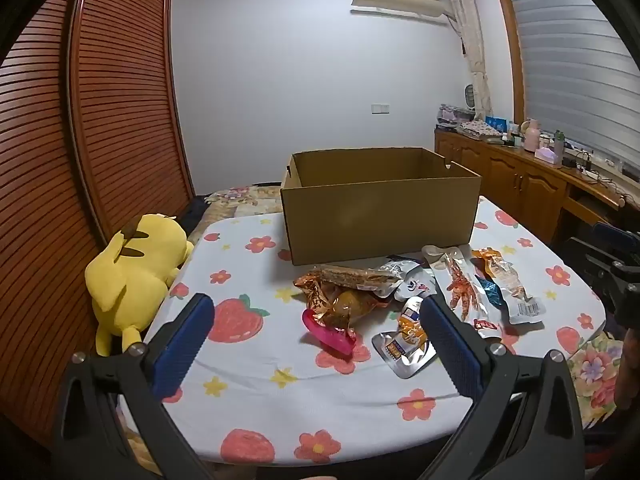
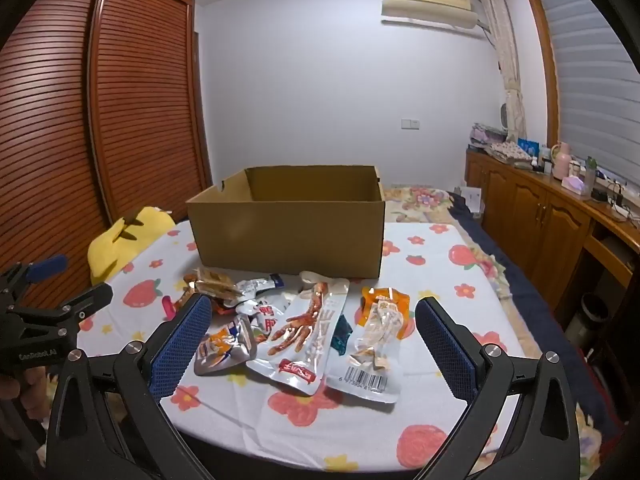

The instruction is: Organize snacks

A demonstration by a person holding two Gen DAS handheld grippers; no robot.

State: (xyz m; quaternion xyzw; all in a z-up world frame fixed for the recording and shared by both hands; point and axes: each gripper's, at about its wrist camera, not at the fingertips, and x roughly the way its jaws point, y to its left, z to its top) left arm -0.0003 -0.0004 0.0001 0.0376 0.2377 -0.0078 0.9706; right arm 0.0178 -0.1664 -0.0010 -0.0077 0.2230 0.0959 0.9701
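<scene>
The cardboard box (image 2: pixel 286 220) sits beyond both jaws, nothing showing inside it, so the job looks barely begun. The snack packets (image 2: pixel 298 330) lie loose ahead between the right gripper (image 2: pixel 313 336) jaws. Left gripper (image 1: pixel 318 332) likewise gapes wide, holding nothing.
</scene>
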